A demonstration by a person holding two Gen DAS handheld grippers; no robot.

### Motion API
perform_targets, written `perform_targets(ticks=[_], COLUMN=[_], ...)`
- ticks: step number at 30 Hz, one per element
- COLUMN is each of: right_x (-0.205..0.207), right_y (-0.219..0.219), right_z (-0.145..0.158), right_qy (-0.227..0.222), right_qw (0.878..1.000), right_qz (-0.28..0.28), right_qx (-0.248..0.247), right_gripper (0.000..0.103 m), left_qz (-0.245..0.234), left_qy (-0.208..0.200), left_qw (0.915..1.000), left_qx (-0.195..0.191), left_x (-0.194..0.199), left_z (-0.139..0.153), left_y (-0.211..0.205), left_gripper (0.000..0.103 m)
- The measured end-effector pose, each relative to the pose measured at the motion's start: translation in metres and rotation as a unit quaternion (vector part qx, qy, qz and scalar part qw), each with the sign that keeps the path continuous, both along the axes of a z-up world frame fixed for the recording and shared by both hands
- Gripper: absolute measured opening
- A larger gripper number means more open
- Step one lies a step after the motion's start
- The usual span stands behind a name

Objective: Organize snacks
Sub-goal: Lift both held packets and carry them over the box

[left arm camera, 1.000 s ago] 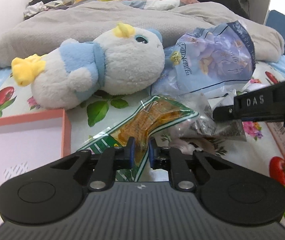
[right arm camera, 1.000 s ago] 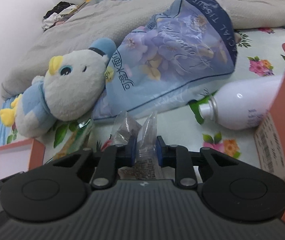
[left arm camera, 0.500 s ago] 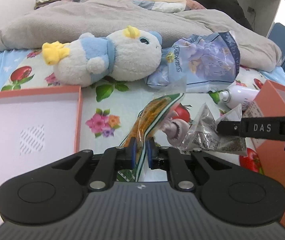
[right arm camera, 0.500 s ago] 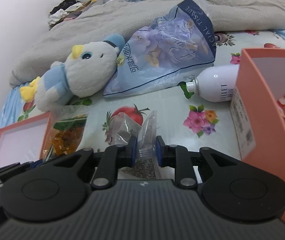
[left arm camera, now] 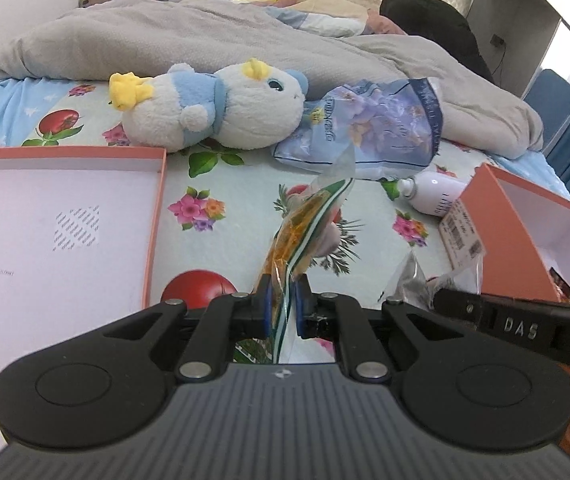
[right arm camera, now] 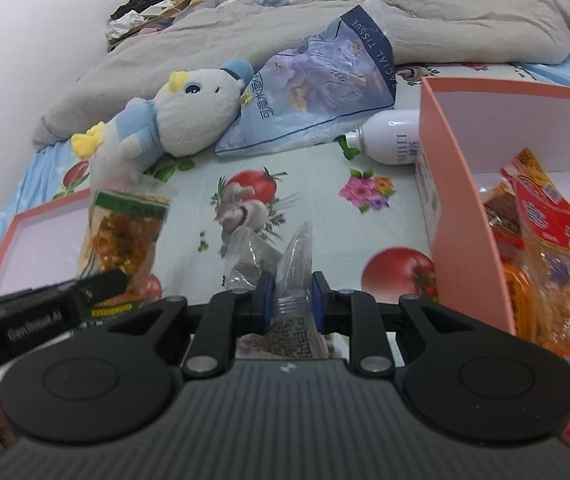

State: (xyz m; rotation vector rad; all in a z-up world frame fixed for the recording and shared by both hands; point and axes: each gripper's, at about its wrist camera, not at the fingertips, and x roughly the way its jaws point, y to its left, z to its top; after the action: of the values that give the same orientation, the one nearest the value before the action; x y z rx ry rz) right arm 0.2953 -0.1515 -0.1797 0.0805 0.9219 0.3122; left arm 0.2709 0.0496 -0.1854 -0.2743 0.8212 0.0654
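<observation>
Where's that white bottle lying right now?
In the right wrist view the white bottle lies on its side on the bedsheet, between the blue tissue pack and the orange box.

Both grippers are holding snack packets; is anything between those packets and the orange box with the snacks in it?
Nothing visible blocks the way. The right gripper holds a clear packet beside the orange box, open-topped with snacks already inside. The left gripper holds the orange-and-green packet further off; only the right gripper and its packet lie between.
</observation>
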Motion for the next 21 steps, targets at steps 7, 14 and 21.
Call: perform_targets(ticks=[7, 14, 21], right_x=[-0.029, -0.05, -0.052], right_y=[-0.011, -0.02, -0.028], right_z=[0.003, 0.007, 0.017], right_qy=[0.004, 0.004, 0.002], right_qw=[1.0, 1.0, 1.0], right_qz=[0.0, 0.003, -0.005], right_qx=[-0.004, -0.006, -0.005], right_gripper=[0.023, 0.023, 0.023], left_qz=[-0.005, -0.011, -0.015], left_qy=[0.005, 0.012, 0.022], left_qw=[0.9999, 0.9997, 0.9994], left_qx=[-0.014, -0.02, -0.02], left_x=[-0.023, -0.04, -0.043], left_z=[0.005, 0.006, 0.017], left_y=[-0.012, -0.027, -0.034], left_gripper=[0.013, 0.013, 0.013])
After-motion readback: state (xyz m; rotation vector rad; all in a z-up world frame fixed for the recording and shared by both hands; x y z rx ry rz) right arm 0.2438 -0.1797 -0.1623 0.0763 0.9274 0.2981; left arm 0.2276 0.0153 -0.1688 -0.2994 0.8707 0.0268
